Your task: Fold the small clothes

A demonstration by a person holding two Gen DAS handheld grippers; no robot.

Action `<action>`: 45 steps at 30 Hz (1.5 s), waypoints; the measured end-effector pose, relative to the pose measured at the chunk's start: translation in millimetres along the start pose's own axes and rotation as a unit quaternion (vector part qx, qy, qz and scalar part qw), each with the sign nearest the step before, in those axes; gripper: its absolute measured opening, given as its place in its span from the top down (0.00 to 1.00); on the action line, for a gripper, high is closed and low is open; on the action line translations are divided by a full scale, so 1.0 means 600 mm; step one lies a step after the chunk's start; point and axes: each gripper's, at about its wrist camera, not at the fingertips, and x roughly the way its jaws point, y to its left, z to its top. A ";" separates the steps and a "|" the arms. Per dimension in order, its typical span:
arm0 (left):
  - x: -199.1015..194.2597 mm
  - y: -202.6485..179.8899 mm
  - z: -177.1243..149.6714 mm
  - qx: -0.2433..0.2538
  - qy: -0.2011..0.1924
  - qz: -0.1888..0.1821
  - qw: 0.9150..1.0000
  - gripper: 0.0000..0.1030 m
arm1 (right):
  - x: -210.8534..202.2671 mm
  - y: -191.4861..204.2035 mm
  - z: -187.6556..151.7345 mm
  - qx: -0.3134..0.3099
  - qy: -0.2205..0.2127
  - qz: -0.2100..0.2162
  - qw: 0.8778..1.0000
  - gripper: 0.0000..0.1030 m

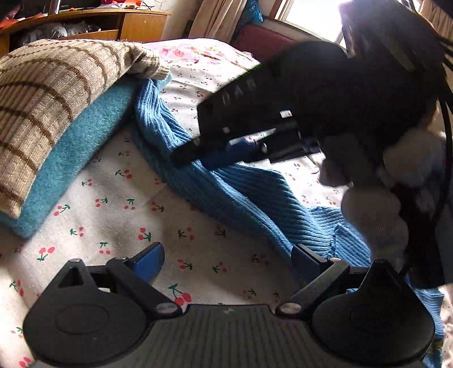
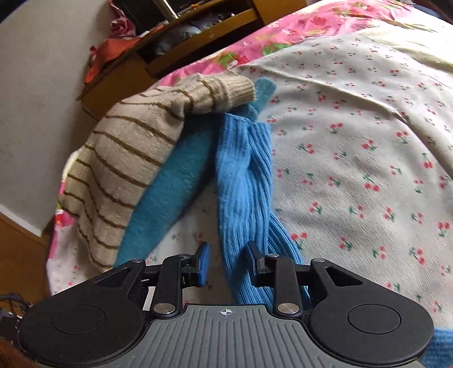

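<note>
A blue ribbed knit garment (image 2: pixel 243 181) lies stretched in a long, loosely twisted band across the bed sheet (image 2: pixel 354 158), a white cloth printed with small red cherries. In the right wrist view the band runs from the lower middle of the frame up to a bunched, folded end that touches a teal fleece garment (image 2: pixel 170 192). In the left wrist view the same blue knit (image 1: pixel 226 195) crosses the sheet diagonally, with a wider crumpled part at lower right.

The right gripper (image 2: pixel 228 261) has its jaws parted, one blue-padded finger on each side of the band; the cloth passes between them, and the gap is wider than the cloth, so no firm clamp is evident. Seen from the left wrist camera, the right gripper (image 1: pixel 218 154) sits low over the blue knit, though its dark body hides the exact contact.

The left gripper (image 1: pixel 229 259) has its jaws spread wide and holds nothing; its right finger lies at the edge of the blue knit, its left finger over bare sheet.

A beige sweater with brown stripes (image 2: pixel 124 167) lies on top of the teal fleece, beside the blue band. A pink floral quilt (image 2: pixel 286 34) covers the far part of the bed, and a wooden shelf unit (image 1: pixel 85 25) stands beyond.
</note>
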 end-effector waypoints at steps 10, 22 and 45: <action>0.011 -0.001 -0.002 -0.002 0.004 -0.003 1.000 0.00 | -0.012 -0.014 0.023 0.000 -0.039 -0.037 0.999 0.72; 0.020 0.006 0.004 -0.007 0.009 -0.009 1.000 0.00 | 0.072 -0.013 0.058 0.007 -0.034 -0.087 0.996 0.76; 0.017 -0.067 -0.024 0.103 -0.033 -0.023 0.994 0.00 | -0.415 -0.042 -0.275 0.247 -0.399 -0.179 0.865 0.98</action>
